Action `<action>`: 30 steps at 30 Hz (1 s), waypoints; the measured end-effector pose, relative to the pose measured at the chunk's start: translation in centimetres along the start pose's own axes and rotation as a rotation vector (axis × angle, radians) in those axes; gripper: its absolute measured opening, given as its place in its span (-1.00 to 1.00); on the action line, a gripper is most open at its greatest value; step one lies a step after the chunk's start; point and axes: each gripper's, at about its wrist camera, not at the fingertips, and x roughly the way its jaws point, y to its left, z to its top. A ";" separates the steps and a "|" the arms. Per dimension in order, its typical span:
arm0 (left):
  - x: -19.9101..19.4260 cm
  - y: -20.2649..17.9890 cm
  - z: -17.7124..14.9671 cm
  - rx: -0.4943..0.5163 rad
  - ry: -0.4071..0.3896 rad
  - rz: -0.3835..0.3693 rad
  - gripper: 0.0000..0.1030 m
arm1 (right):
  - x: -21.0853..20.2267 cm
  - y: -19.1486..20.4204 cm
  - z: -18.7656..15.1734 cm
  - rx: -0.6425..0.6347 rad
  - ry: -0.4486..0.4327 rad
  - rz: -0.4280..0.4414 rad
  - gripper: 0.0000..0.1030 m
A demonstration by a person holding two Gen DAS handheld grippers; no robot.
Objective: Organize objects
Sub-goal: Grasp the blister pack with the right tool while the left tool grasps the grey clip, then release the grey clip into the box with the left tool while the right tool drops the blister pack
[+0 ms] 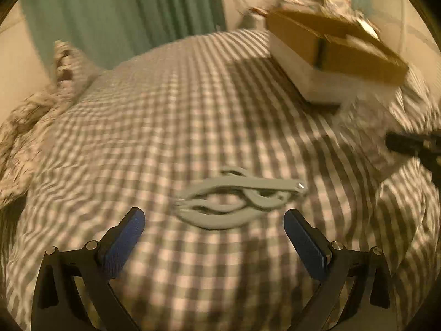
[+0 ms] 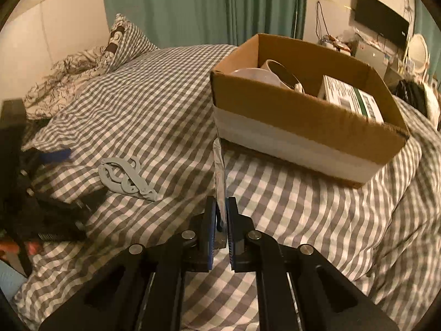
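Grey plastic clothes hangers (image 1: 234, 201) lie in a small heap on the checked bed cover, just ahead of my open left gripper (image 1: 213, 226); they also show in the right wrist view (image 2: 126, 178). My right gripper (image 2: 220, 215) is shut on a thin flat silvery packet (image 2: 219, 171) that stands upright between its pads. A cardboard box (image 2: 289, 118) with a white band sits on the bed ahead and right of it, holding a white bowl (image 2: 256, 75), a mug (image 2: 284, 74) and a printed carton (image 2: 352, 99). The box also shows in the left wrist view (image 1: 330, 55).
A checked pillow (image 2: 126, 41) and a crumpled patterned blanket (image 2: 66, 77) lie at the bed's head. Green curtains (image 2: 204, 8) hang behind. A cluttered desk with a monitor (image 2: 380, 24) stands at the far right. The left gripper shows dark at the right view's left edge (image 2: 41, 193).
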 end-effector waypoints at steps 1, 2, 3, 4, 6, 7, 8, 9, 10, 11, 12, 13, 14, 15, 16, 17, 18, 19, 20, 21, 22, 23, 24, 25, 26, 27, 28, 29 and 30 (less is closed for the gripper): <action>0.5 -0.5 0.0 0.022 0.014 0.003 1.00 | 0.0 -0.2 -0.1 0.003 0.001 0.005 -0.86; 1.2 -1.1 0.0 0.042 0.028 0.006 1.00 | 0.0 -0.2 -0.1 0.006 -0.002 0.010 -0.86; 2.1 -1.6 0.1 0.060 0.046 0.004 1.00 | 0.0 -0.2 -0.1 0.007 -0.003 0.015 -0.86; 2.7 -2.0 0.2 0.069 0.057 0.008 1.00 | 0.0 -0.1 0.0 0.007 -0.004 0.017 -0.86; 3.7 -2.5 0.4 0.087 0.064 0.023 1.00 | -0.1 -0.1 -0.1 0.007 -0.012 0.020 -0.86; 4.1 -2.6 0.6 0.088 0.059 0.022 1.00 | 0.0 -0.2 -0.2 0.007 -0.011 0.023 -0.86; 4.4 -2.6 0.8 0.086 0.054 0.018 1.00 | 0.0 -0.2 -0.3 0.010 -0.010 0.026 -0.86; 4.8 -2.6 1.1 0.083 0.048 0.013 1.00 | 0.1 -0.3 -0.4 0.013 -0.010 0.028 -0.86; 5.2 -2.7 1.4 0.087 0.038 0.013 1.00 | 0.2 -0.3 -0.5 0.015 -0.007 0.030 -0.86; 5.5 -2.9 1.7 0.098 0.029 0.017 1.00 | 0.3 -0.3 -0.5 0.018 -0.004 0.032 -0.86; 5.8 -3.2 1.9 0.115 0.024 0.026 1.00 | 0.3 -0.3 -0.6 0.020 -0.003 0.033 -0.86; 6.0 -3.2 2.1 0.127 0.019 0.032 1.00 | 0.3 -0.3 -0.6 0.021 -0.002 0.034 -0.86; 6.1 -3.3 2.2 0.135 0.016 0.033 1.00 | 0.3 -0.2 -0.6 0.020 -0.001 0.034 -0.86; 6.0 -3.2 2.2 0.133 0.013 0.025 0.95 | 0.2 -0.1 -0.7 0.018 -0.002 0.033 -0.86; 5.8 -3.1 2.1 0.131 0.009 0.011 0.83 | 0.2 -0.1 -0.7 0.018 -0.002 0.033 -0.86; 5.5 -3.0 2.1 0.134 0.003 -0.006 0.74 | 0.1 -0.1 -0.8 0.017 -0.001 0.034 -0.86; 5.1 -3.1 2.0 0.142 -0.002 -0.016 0.59 | 0.0 -0.1 -0.9 0.019 -0.001 0.035 -0.86; 4.8 -3.3 2.0 0.153 -0.006 -0.017 0.40 | -0.1 -0.1 -0.9 0.022 0.000 0.036 -0.86; 4.6 -3.4 2.0 0.161 -0.009 -0.018 0.30 | -0.1 -0.1 -1.0 0.025 0.000 0.037 -0.86; 4.1 -3.6 1.9 0.177 -0.017 -0.017 0.14 | -0.3 -0.1 -1.0 0.028 -0.001 0.037 -0.86; 3.5 -3.8 1.8 0.193 -0.023 -0.016 -0.05 | -0.6 -0.1 -1.0 0.031 -0.004 0.036 -0.86; 2.9 -3.8 1.8 0.204 -0.033 -0.015 -0.16 | -0.9 0.0 -1.1 0.033 -0.009 0.038 -0.86; 2.2 -3.6 1.9 0.198 -0.040 -0.029 -0.43 | -1.4 0.1 -1.1 0.031 -0.016 0.036 -0.86; 1.6 -3.3 2.0 0.179 -0.046 -0.046 -0.46 | -1.7 0.2 -1.1 0.028 -0.022 0.030 -0.86; 1.0 -2.6 2.2 0.143 -0.051 -0.074 -0.48 | -2.1 0.3 -1.1 0.026 -0.028 0.026 -0.86; 0.5 -1.9 2.6 0.110 -0.058 -0.094 -0.54 | -2.6 0.5 -1.0 0.023 -0.034 0.023 -0.86; 0.0 -1.4 2.8 0.086 -0.067 -0.101 -0.61 | -3.0 0.6 -1.0 0.021 -0.038 0.022 -0.86; -0.7 -0.7 3.0 0.058 -0.075 -0.109 -0.65 | -3.3 0.6 -1.0 0.019 -0.043 0.018 -0.86; -1.4 -0.1 3.1 0.035 -0.079 -0.118 -0.71 | -3.8 0.8 -1.0 0.016 -0.049 0.013 -0.86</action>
